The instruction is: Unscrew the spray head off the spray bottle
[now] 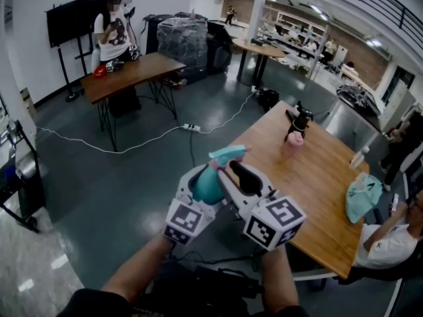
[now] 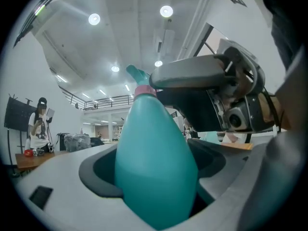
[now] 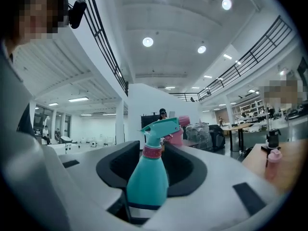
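A teal spray bottle (image 1: 207, 186) lies in my left gripper (image 1: 210, 170), which is shut on its body, and its teal spray head (image 1: 229, 154) points away from me. In the left gripper view the bottle's body (image 2: 154, 167) fills the gap between the jaws, with the pink collar (image 2: 144, 91) above. My right gripper (image 1: 241, 172) sits close beside it, one dark finger (image 2: 192, 76) reaching across at the collar. In the right gripper view the bottle (image 3: 147, 182), its collar (image 3: 153, 151) and spray head (image 3: 161, 126) stand between the open jaws, the pads apart from them.
A wooden table (image 1: 317, 177) lies ahead and to the right, carrying a pink bottle with a black spray head (image 1: 294, 136), a small clear bottle (image 1: 359, 157) and a teal cloth (image 1: 362, 197). A person sits at its right (image 1: 390, 240). Another table (image 1: 132, 71) and a floor cable (image 1: 132, 144) are at the far left.
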A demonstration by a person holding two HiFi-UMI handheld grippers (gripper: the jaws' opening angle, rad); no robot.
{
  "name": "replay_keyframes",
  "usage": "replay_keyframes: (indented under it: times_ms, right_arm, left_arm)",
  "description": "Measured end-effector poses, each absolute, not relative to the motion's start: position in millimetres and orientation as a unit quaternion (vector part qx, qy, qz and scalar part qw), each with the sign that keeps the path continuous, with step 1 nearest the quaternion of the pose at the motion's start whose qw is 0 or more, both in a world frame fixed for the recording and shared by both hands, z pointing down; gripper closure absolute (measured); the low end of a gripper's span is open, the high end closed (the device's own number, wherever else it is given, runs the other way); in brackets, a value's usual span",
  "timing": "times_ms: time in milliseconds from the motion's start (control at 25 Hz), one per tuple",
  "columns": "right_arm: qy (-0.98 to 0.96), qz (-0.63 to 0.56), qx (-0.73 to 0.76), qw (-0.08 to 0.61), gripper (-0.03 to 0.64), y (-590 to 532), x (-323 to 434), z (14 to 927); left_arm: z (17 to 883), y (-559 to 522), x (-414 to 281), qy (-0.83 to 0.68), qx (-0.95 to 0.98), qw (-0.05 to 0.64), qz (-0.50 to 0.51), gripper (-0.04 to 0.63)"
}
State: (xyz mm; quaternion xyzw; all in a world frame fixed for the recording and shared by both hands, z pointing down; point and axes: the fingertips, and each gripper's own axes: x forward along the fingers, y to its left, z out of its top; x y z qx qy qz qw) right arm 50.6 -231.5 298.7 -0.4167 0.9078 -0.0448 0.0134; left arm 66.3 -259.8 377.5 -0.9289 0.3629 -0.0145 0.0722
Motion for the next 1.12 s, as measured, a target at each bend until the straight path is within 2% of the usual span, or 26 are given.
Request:
replay_keyframes:
  times_ms: [760, 1120]
  right_arm:
    - [0.932, -0.017, -0.362, -0.016, 0.466, -229, 42, 299]
    - [0.97, -0.048, -0.235, 0.031, 0.476, -209, 48, 304]
  left_arm:
    - [377, -241, 74, 0.301, -0.95, 0.081, -0.03, 0.166]
    - [380, -212, 81, 0.189, -0.98, 0.059, -0.023, 0.166]
